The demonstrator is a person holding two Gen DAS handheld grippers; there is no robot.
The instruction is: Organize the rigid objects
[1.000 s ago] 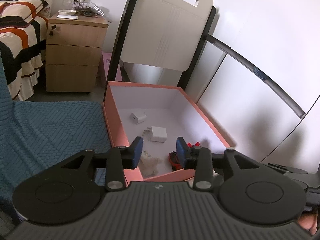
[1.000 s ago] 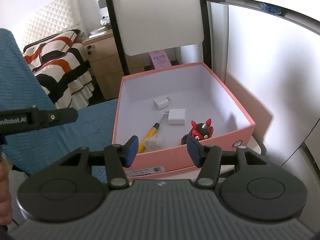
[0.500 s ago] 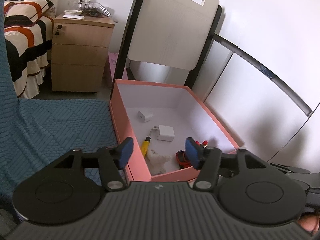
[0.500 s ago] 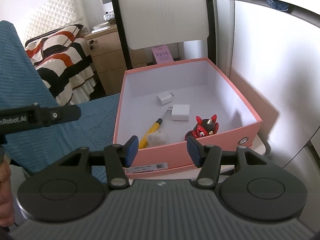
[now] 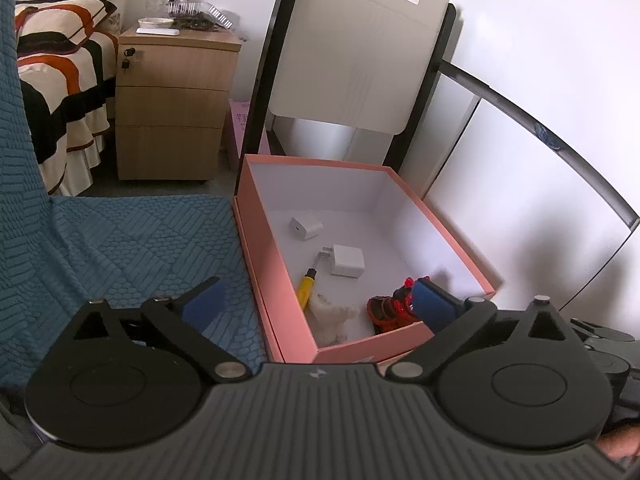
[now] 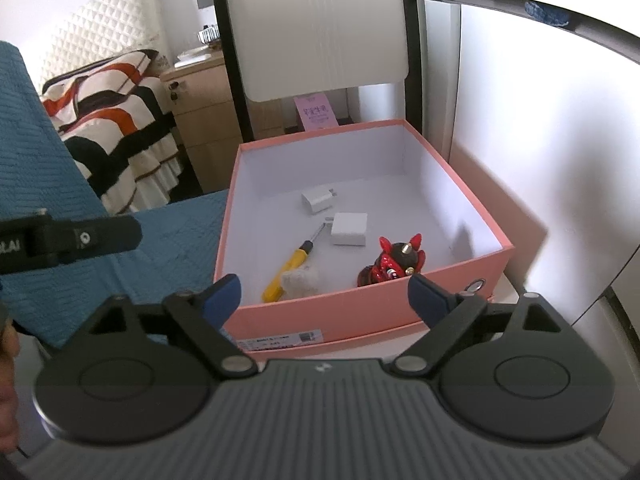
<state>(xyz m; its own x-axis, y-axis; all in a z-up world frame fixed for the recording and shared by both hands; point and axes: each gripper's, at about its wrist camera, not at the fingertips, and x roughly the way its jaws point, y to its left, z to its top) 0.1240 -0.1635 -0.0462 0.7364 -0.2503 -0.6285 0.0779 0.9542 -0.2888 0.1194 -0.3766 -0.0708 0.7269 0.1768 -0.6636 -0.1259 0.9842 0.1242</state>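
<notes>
A pink box (image 5: 272, 280) (image 6: 360, 312) with a white inside holds two white chargers (image 6: 349, 229) (image 6: 316, 201), a yellow screwdriver (image 6: 286, 266), a white lumpy piece (image 6: 300, 280) and a red horned figurine (image 6: 394, 262). The same items show in the left wrist view: chargers (image 5: 347, 260) (image 5: 306, 227), screwdriver (image 5: 307, 285), white piece (image 5: 334, 316), figurine (image 5: 390, 308). My left gripper (image 5: 316, 304) is open and empty in front of the box's near left corner. My right gripper (image 6: 324, 298) is open and empty in front of the box's near wall.
A blue quilted cover (image 5: 120, 248) lies left of the box. A white chair back (image 6: 320, 28) stands behind it, a wooden nightstand (image 5: 172, 108) and a striped bed (image 5: 56, 80) further left. White panels (image 5: 520, 184) are on the right. The left gripper's body (image 6: 68, 238) shows at left in the right wrist view.
Both grippers have opened wider, the left from nearly closed to fully open. Both have drawn back and up a little from the box, so more of its inside shows.
</notes>
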